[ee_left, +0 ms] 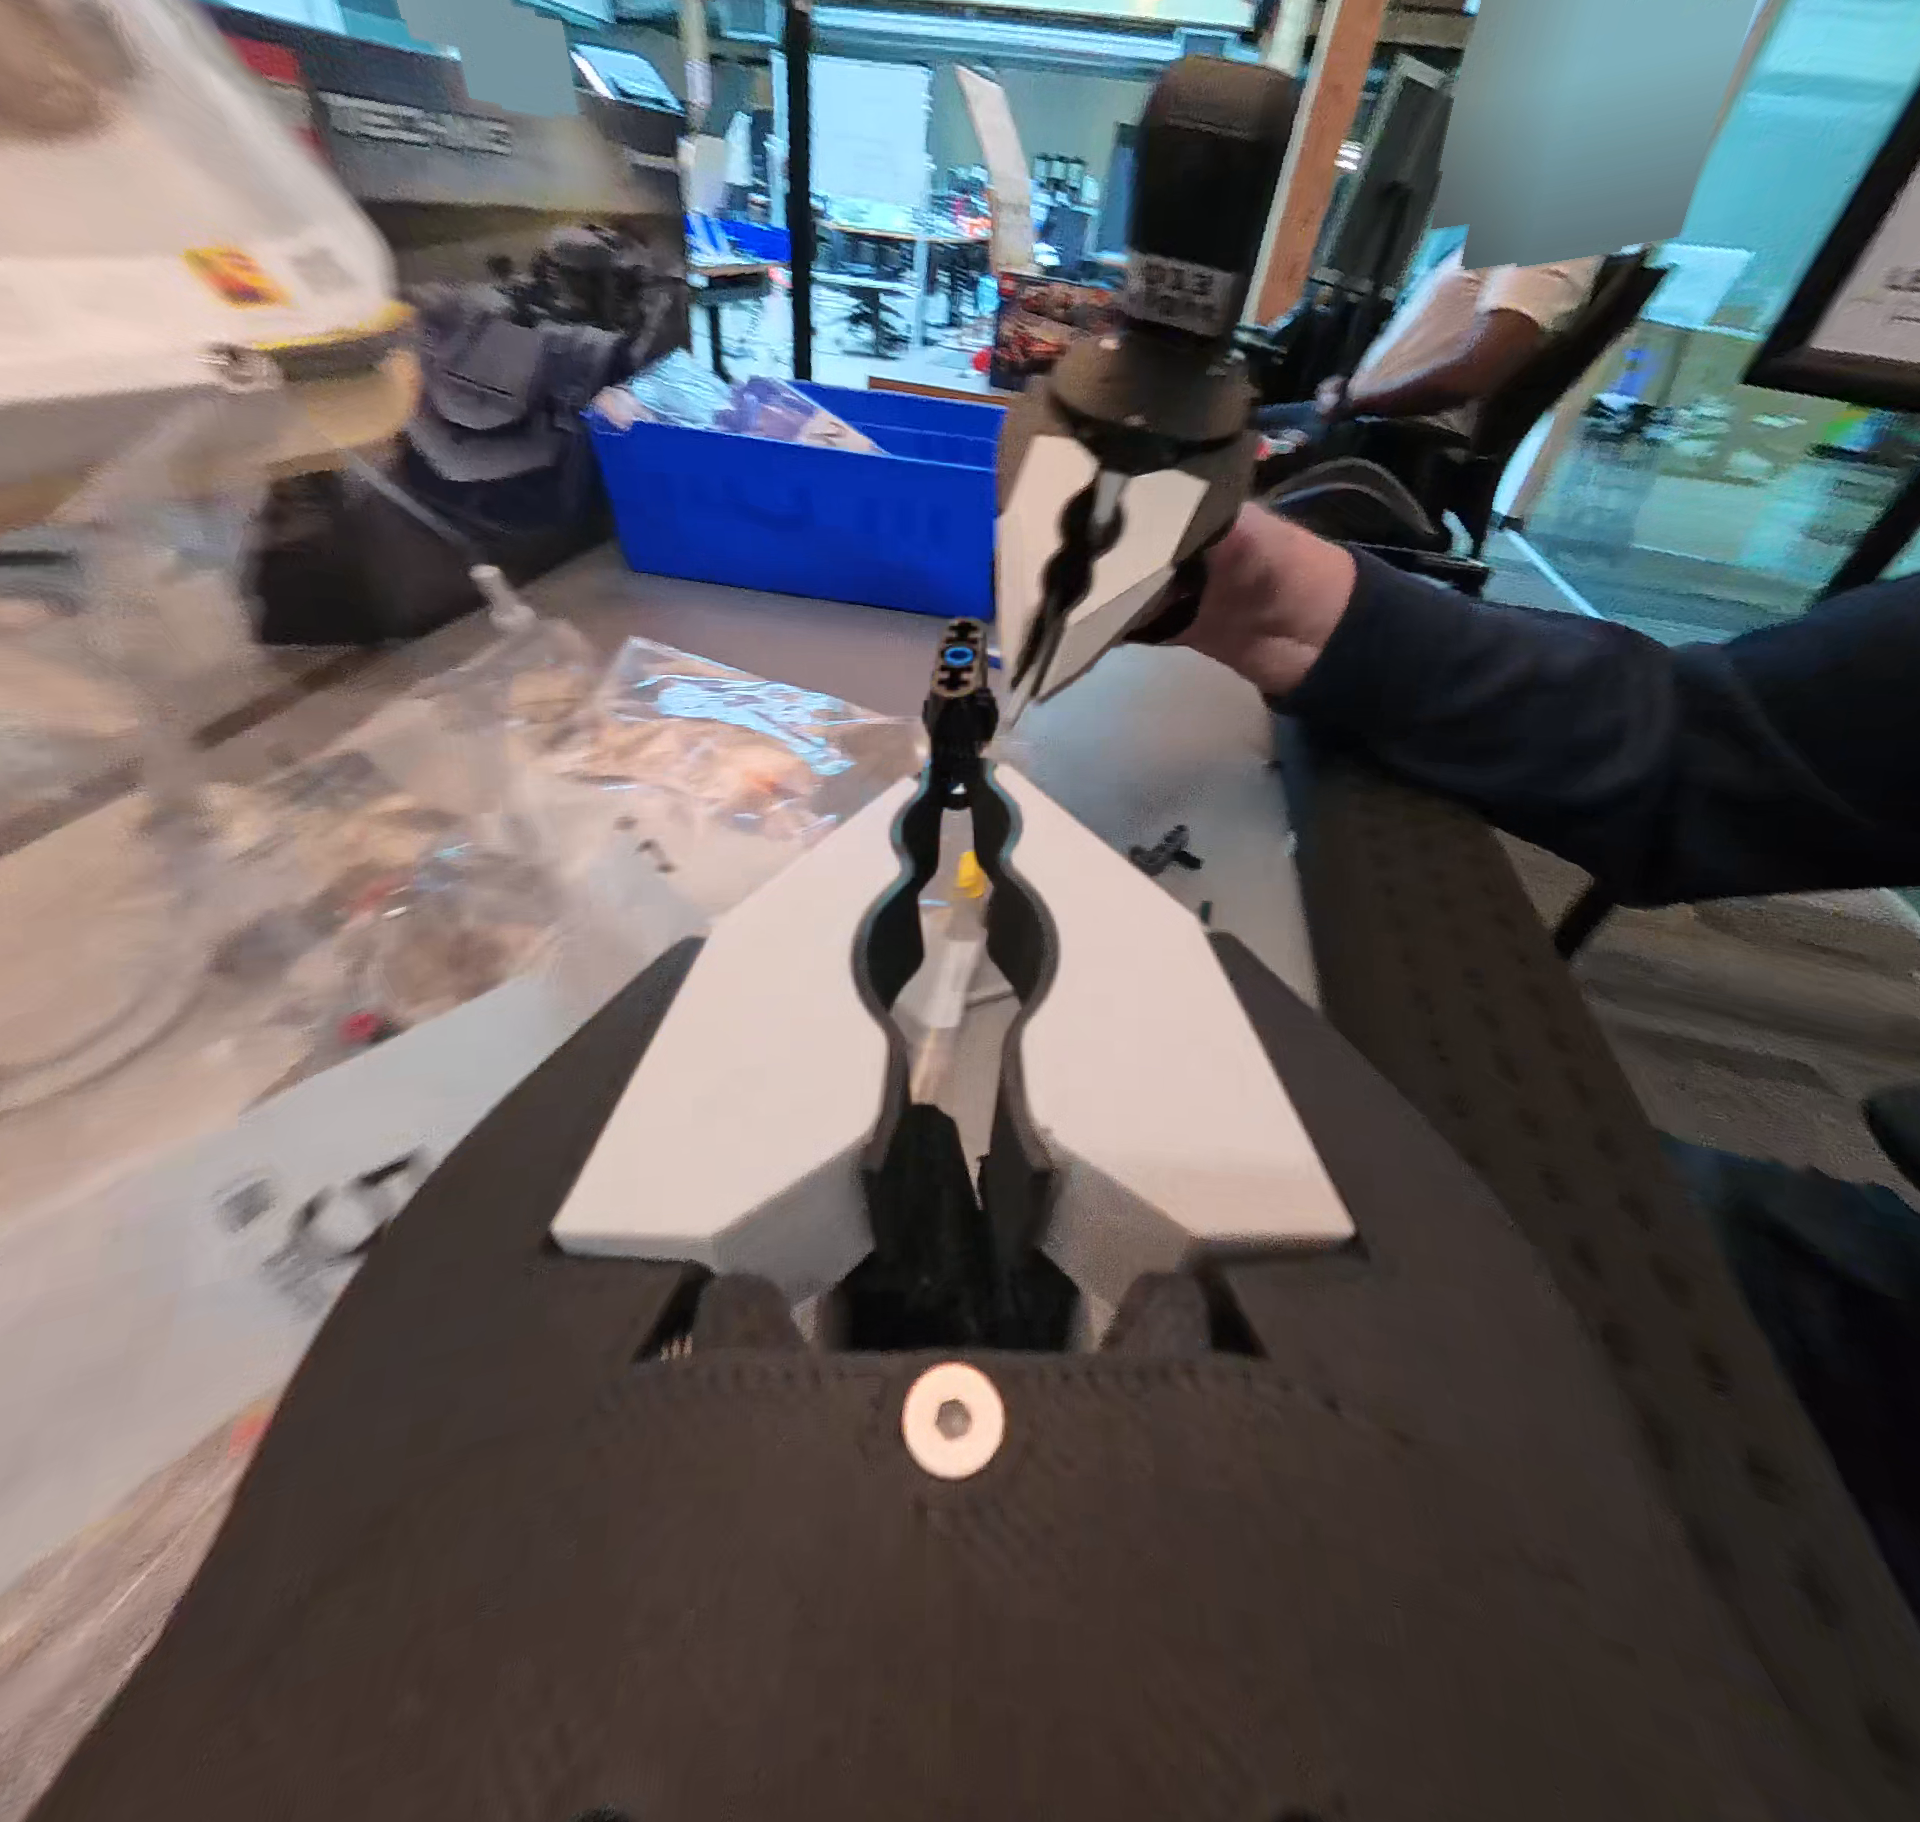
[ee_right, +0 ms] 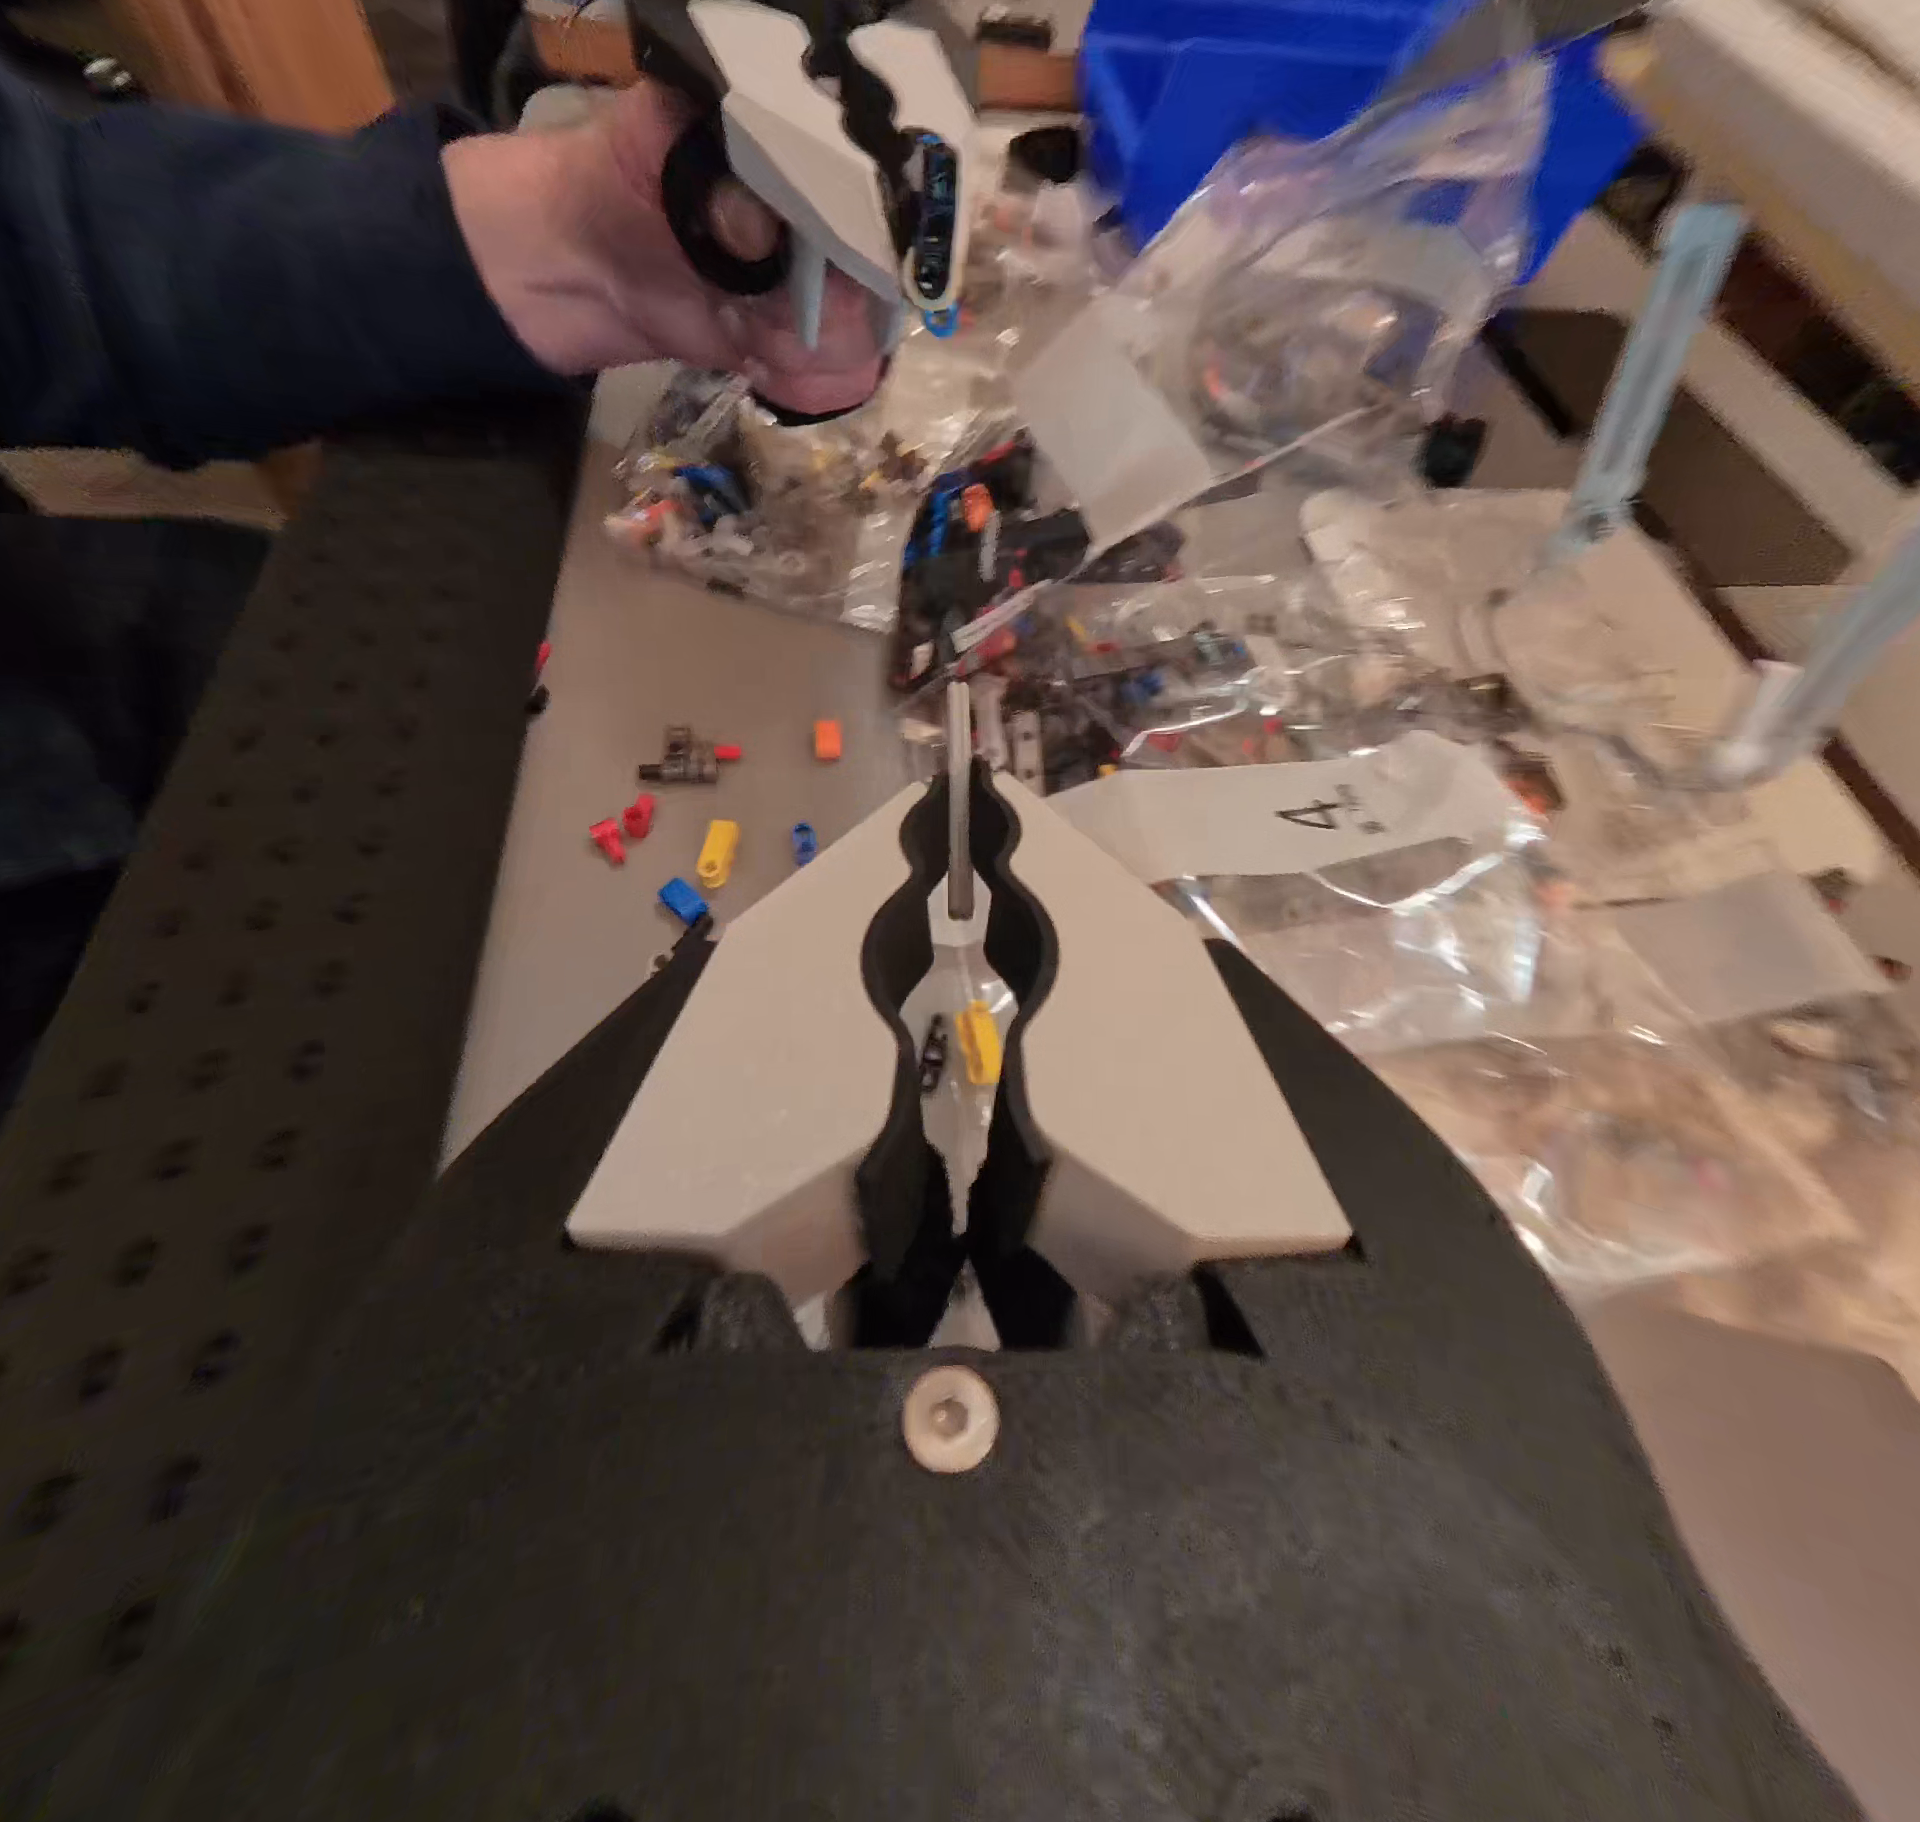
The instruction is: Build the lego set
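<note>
Early days: my left gripper (ee_left: 961, 785) clamps a small black beam sub-assembly with blue pins (ee_left: 958, 702), right gripper (ee_right: 961, 796) pinches a thin grey axle (ee_right: 958, 806), and bagged parts (ee_right: 1039, 629) at 12 o'clock are mostly unused.

My work surface was a pale grey table (ee_right: 665, 660). At its nine o'clock edge lay a black perforated mat (ee_right: 312, 785). I saw loose Lego pieces near the middle: a yellow connector (ee_right: 717, 851), two red pins (ee_right: 621, 827), an orange piece (ee_right: 827, 738), a blue piece (ee_right: 682, 899). Clear plastic bags of parts (ee_right: 1039, 650) sprawled from twelve to three o'clock. A blue bin (ee_right: 1278, 68) stood at one o'clock.
</note>
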The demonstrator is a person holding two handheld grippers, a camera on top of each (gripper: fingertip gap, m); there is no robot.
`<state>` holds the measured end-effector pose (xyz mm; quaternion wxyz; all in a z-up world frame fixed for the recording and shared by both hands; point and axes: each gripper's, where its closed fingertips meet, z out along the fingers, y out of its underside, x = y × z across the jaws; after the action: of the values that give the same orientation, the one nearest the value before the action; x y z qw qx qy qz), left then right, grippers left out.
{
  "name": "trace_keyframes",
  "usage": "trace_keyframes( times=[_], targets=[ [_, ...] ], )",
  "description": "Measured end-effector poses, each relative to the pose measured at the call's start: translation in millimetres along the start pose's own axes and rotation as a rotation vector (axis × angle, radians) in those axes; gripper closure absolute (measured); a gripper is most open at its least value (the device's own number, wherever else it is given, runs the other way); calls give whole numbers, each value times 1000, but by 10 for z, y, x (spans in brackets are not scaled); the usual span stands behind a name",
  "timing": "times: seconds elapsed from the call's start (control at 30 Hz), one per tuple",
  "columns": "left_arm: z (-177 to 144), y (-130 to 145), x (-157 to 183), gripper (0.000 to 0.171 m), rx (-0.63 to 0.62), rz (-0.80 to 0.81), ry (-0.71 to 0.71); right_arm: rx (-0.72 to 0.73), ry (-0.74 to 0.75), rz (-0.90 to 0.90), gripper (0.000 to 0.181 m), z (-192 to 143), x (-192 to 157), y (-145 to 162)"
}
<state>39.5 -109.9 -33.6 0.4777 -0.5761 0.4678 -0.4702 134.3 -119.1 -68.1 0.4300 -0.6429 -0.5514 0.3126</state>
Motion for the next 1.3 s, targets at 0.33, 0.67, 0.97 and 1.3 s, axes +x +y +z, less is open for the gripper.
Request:
trace_keyframes(
  times=[0.33, 0.67, 0.97, 1.3],
  targets=[
    [333, 416, 134, 165, -198, -50, 84, -273, -180, -8, 173, 510, -363, 505],
    [497, 538, 227, 165, -256, -55, 111, -49, -91, 10, 152, 490, -226, 46],
    [543, 545, 247, 163, -254, -45, 113, -106, -86, -1, 176, 482, -225, 123],
    [550, 584, 226, 164, -267, -52, 101, -113, -109, 45, 170, 457, -230, 159]
  ],
)
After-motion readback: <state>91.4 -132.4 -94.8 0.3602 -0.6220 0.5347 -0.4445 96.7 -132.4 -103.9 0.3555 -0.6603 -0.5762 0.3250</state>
